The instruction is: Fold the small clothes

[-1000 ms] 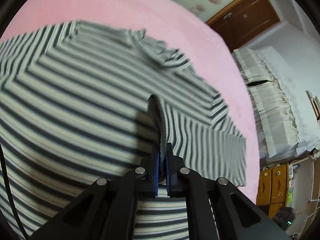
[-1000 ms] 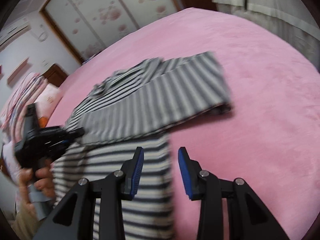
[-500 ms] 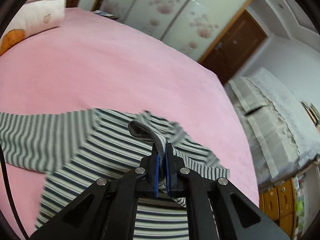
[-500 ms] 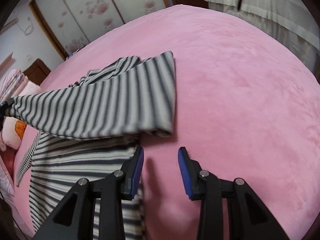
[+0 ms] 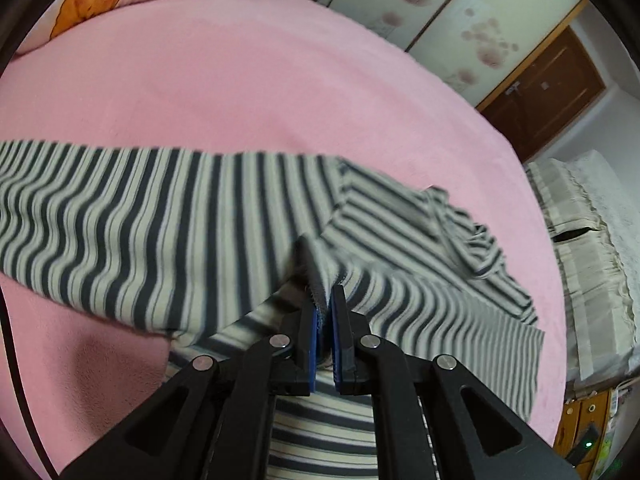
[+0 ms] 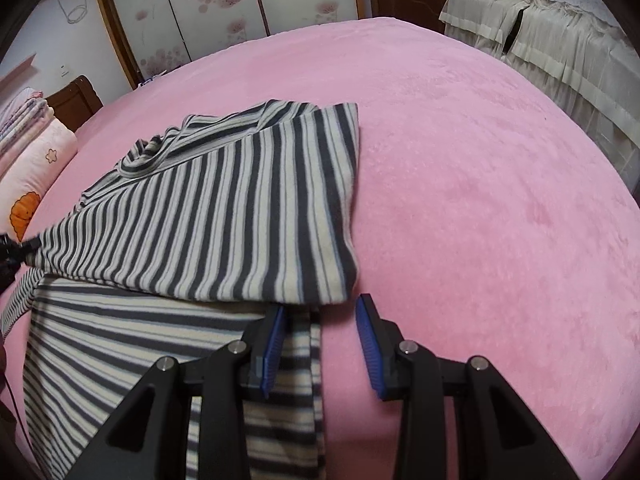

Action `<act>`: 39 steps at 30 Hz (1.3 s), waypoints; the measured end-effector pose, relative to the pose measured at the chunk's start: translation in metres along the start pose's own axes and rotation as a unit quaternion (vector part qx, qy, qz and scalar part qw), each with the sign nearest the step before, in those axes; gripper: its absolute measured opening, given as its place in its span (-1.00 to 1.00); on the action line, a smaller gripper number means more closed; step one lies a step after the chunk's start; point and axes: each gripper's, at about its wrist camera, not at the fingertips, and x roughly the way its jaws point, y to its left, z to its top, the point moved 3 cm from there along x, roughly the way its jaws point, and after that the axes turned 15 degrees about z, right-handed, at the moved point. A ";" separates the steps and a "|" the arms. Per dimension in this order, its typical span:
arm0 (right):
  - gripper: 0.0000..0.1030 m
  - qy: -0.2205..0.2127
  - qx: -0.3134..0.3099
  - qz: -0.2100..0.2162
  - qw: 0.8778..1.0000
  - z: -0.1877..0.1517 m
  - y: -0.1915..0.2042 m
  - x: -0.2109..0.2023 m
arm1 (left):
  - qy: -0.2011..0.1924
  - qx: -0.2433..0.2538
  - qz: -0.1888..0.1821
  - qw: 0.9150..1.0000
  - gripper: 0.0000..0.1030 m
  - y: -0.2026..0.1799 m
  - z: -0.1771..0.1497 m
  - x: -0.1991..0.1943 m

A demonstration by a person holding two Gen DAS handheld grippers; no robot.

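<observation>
Pink bed [image 6: 480, 160] carries the striped shirt [image 6: 224, 216], lying at centre. We hold its sleeve clenched in the left gripper [image 5: 323, 312]; the right gripper [image 6: 320, 332] hovers released near the fold. We should lay the sleeve flat, edges aligned.

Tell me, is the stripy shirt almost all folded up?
Not yet. One side of the striped shirt already lies folded across the body on the pink blanket. The left gripper pinches a sleeve end. The right gripper is open, holding nothing. The lower part remains unfolded.
</observation>
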 end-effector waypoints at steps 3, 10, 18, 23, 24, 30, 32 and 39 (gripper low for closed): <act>-0.31 0.001 -0.007 -0.007 1.000 0.002 0.002 0.001 | 0.002 -0.007 0.005 1.000 -0.92 0.004 -0.003 0.008; -0.31 0.004 -0.016 -0.009 1.000 0.001 0.010 0.000 | -0.012 -0.009 -0.015 1.000 -0.88 0.014 0.003 0.000; -0.31 0.013 0.003 0.019 1.000 -0.011 0.007 -0.017 | 0.068 -0.007 -0.034 0.997 -0.61 0.028 -0.012 0.018; -0.31 0.013 0.001 0.026 1.000 -0.015 0.012 -0.028 | 0.079 -0.013 -0.065 0.995 -0.32 0.033 -0.006 0.015; -0.31 0.012 -0.001 0.028 1.000 -0.016 0.014 -0.030 | 0.079 -0.010 -0.066 0.995 -0.27 0.031 -0.003 0.015; -0.31 0.001 -0.009 0.045 0.999 -0.012 0.031 -0.040 | 0.085 0.011 -0.079 0.993 0.10 0.023 0.025 0.020; -0.31 -0.001 -0.014 0.047 0.999 -0.008 0.037 -0.040 | 0.099 0.016 -0.091 0.991 0.10 0.020 0.033 0.028; -0.31 -0.007 -0.026 0.042 0.999 0.003 0.048 -0.037 | 0.140 0.019 -0.181 0.973 0.10 0.003 0.051 0.052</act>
